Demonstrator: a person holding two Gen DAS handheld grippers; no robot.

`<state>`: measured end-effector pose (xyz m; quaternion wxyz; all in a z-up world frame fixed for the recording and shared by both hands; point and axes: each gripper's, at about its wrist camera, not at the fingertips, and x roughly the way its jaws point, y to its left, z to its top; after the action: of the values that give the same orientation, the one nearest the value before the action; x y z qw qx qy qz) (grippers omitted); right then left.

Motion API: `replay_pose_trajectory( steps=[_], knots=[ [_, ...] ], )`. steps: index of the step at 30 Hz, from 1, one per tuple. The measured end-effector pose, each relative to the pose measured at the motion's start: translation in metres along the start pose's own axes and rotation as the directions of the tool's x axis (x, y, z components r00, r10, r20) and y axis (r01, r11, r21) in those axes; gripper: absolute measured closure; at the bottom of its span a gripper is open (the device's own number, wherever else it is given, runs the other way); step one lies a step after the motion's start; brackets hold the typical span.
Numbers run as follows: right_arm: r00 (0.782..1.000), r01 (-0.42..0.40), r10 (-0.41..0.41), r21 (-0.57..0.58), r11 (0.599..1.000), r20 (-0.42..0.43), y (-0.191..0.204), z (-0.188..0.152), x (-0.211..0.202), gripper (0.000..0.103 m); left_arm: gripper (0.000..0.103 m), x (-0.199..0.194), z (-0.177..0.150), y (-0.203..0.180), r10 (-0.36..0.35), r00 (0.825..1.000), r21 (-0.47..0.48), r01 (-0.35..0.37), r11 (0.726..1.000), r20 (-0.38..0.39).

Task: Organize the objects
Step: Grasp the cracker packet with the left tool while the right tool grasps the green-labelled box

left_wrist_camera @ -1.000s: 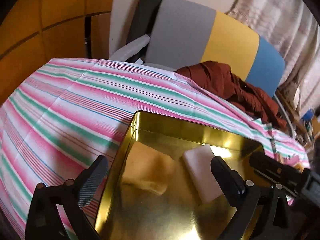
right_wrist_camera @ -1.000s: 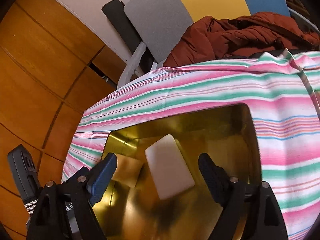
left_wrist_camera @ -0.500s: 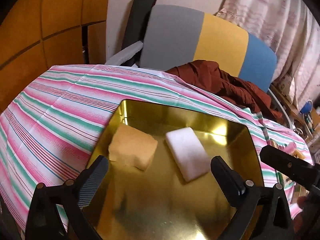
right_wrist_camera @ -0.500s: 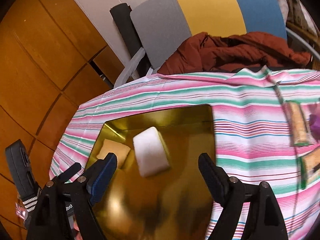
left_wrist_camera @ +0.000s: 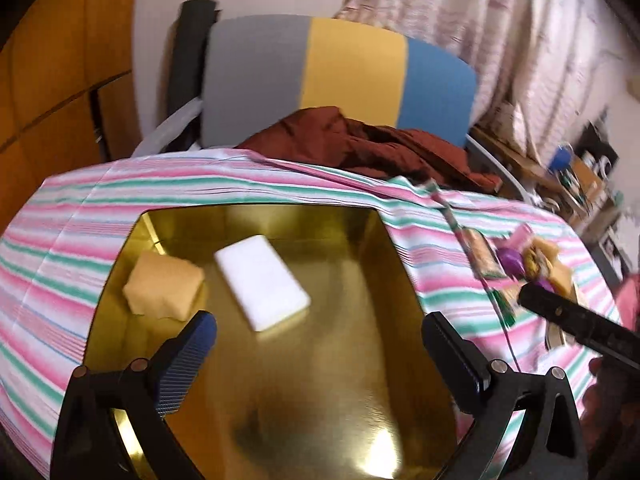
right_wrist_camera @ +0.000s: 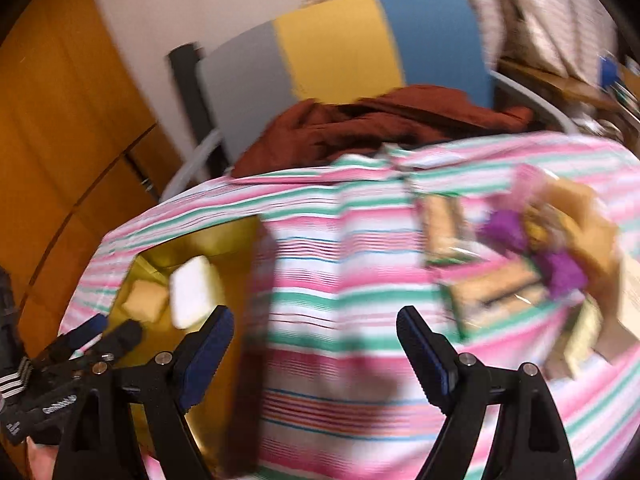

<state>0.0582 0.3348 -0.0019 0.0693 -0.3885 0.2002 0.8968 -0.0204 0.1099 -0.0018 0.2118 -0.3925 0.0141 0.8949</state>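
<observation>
A gold metal tray (left_wrist_camera: 360,240) lies on the striped tablecloth. In it lie a white sponge block (left_wrist_camera: 262,282) and a tan sponge (left_wrist_camera: 164,290). My left gripper (left_wrist_camera: 320,334) is open and empty, held above the tray's near half. My right gripper (right_wrist_camera: 314,330) is open and empty over bare cloth right of the tray (right_wrist_camera: 224,240). A blurred pile of small items (right_wrist_camera: 520,264) lies at the right: wrapped biscuit packs, purple pieces, a tan sponge. The pile also shows in the left wrist view (left_wrist_camera: 520,260).
A grey, yellow and blue chair back (left_wrist_camera: 340,80) stands behind the table with a dark red garment (left_wrist_camera: 360,148) on its seat. Wooden panels (right_wrist_camera: 60,140) are at the left. Curtains (left_wrist_camera: 500,20) and cluttered shelves are at the right.
Both grippers have pulled back and swung right. The right one has left the tray and now faces the pile of items. The sponges in the tray have not moved.
</observation>
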Motion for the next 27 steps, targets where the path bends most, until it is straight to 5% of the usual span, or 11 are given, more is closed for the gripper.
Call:
replay_pose_trajectory(
  steps=[7, 15, 21, 27],
  knots=[
    [0.962, 0.264, -0.274, 0.235, 0.935, 0.011, -0.099, -0.019, -0.029, 0.02, 0.0, 0.001, -0.005, -0.043, -0.073, 0.997, 0.089, 0.076, 0.993, -0.028],
    [0.968, 0.247, -0.236, 0.473, 0.846, -0.084, -0.179, -0.026, -0.001, 0.04, 0.0, 0.006, -0.012, -0.086, -0.109, 0.992, 0.19, 0.121, 0.974, -0.07],
    [0.974, 0.217, -0.225, 0.457, 0.863, -0.037, -0.193, -0.021, 0.016, 0.06, 0.0, 0.013, -0.015, -0.112, -0.119, 0.988, 0.247, 0.139, 0.959, -0.096],
    [0.978, 0.184, -0.209, 0.369, 0.911, 0.027, -0.193, -0.023, 0.012, 0.07, 0.0, 0.027, -0.01, -0.145, -0.126, 0.986, 0.315, 0.154, 0.937, -0.107]
  ],
)
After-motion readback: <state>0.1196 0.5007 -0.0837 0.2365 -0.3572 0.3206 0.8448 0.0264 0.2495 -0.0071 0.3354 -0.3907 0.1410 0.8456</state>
